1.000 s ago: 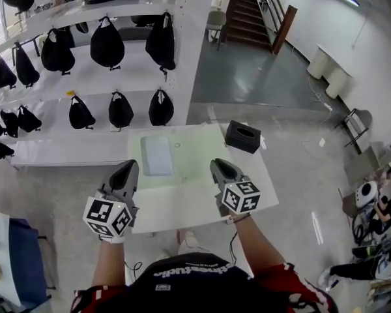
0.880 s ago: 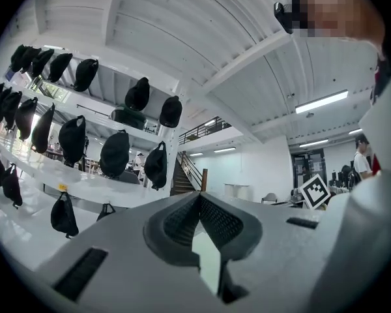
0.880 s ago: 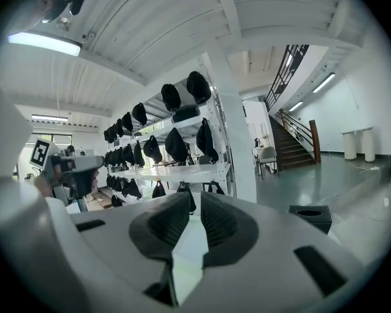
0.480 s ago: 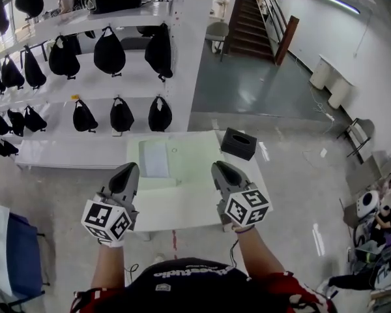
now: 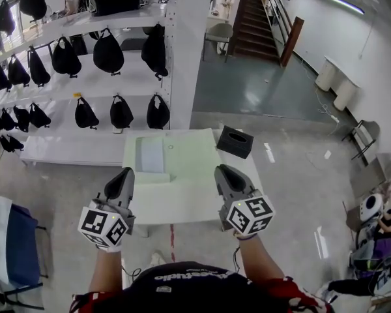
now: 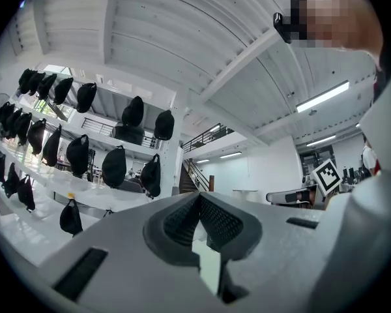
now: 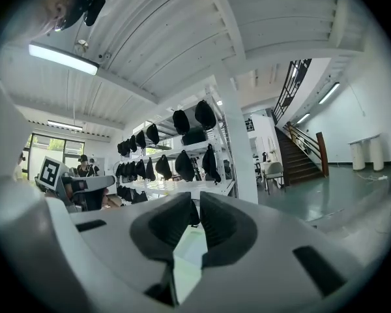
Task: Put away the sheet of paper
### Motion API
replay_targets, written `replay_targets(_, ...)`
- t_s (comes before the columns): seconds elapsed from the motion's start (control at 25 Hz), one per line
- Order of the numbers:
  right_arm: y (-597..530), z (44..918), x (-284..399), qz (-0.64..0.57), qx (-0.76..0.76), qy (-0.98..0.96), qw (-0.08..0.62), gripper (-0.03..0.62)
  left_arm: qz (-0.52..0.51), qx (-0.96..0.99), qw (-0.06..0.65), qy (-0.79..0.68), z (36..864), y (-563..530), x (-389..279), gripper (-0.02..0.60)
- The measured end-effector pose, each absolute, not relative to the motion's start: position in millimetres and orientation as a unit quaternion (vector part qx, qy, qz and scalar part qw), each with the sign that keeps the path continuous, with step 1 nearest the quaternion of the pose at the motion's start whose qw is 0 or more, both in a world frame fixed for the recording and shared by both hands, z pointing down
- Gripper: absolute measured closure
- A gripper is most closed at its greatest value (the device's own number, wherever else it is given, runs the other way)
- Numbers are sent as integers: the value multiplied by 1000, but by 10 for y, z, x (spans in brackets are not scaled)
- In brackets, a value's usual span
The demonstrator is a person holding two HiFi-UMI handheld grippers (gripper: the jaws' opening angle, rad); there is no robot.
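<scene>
Looking steeply down on a tall white rack (image 5: 78,77) hung with rows of black bags (image 5: 109,52) along the far left, and on a dark staircase (image 5: 254,18) climbing away beyond it. Nearer in, a white table (image 5: 182,207) with a pale green mat (image 5: 192,155) laid over its far left part. Held above the table's near edge, well apart, marker cubes toward the camera: the left gripper (image 5: 125,173) toward the near left corner, jaws brought together at the tips with nothing between them; the right gripper (image 5: 224,171) toward the near right corner, jaws narrow and closing, only a thin slit left and nothing in it. Lying flat along the mat's left edge, toward its far corner, untouched and well clear of both grippers: the sheet of paper (image 5: 151,155). Set at the table's far right corner, just beyond the mat's right edge: a black box (image 5: 234,141) with an opening in its top.
</scene>
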State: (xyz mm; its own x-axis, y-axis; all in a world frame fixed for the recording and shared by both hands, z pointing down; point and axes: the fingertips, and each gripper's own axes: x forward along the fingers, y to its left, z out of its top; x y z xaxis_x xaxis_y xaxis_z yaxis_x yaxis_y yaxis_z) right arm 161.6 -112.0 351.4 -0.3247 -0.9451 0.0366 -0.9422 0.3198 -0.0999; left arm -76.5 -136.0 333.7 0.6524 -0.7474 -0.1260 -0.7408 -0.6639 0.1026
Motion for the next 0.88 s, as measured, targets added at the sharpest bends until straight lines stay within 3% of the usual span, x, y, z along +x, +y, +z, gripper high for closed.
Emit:
replay_targets(0.52, -1012, 3434, 1655, -16, -600, 800, 5, 598, -67, 906, 2, -418, 3290, -1240, -757, 578)
replay_targets(0.88, -1018, 3468, 1687, -5, -616, 788, -8, 597, -67, 904, -2, -421, 3272, -1254, -775, 578)
